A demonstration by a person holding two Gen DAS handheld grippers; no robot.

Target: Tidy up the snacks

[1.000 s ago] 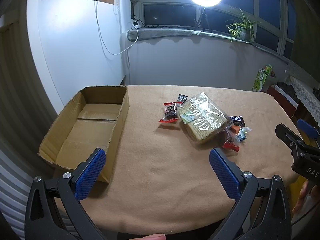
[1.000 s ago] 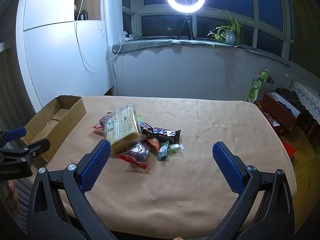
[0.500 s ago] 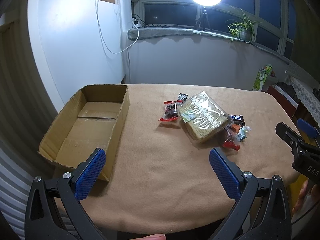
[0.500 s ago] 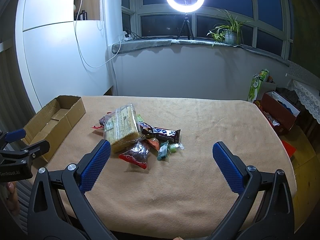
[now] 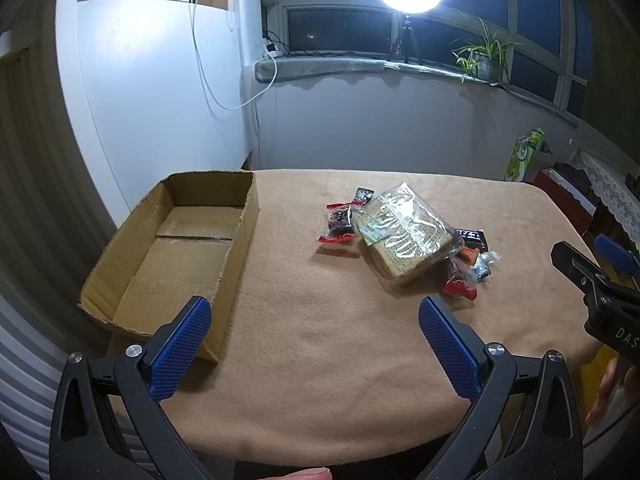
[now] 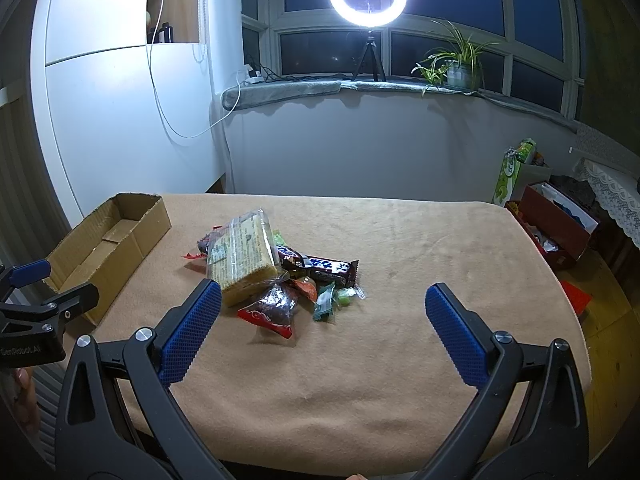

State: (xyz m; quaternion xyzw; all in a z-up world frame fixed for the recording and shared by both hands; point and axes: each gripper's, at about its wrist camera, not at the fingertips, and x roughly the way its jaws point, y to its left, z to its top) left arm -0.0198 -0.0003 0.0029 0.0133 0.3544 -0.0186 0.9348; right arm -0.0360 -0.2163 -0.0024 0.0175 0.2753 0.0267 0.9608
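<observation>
On counter: snack pile not yet sorted, both tongs wide apart, holding nothing.
Vs 1 s ago almost nothing moved; left tongs view nudged slightly, right tongs static, so no pick begun. Cardboard box at counter left edge looks empty, tho near corner partly hidden. Wafer pack lies atop small wrappers, choc bar touching its right side, well apart from box.

Your left gripper and right gripper look alike: black plastic arms w/ bumpy blue pads, silver screws near each pad. White letters on the side. Bit of your bare thumb shows under the left one.
</observation>
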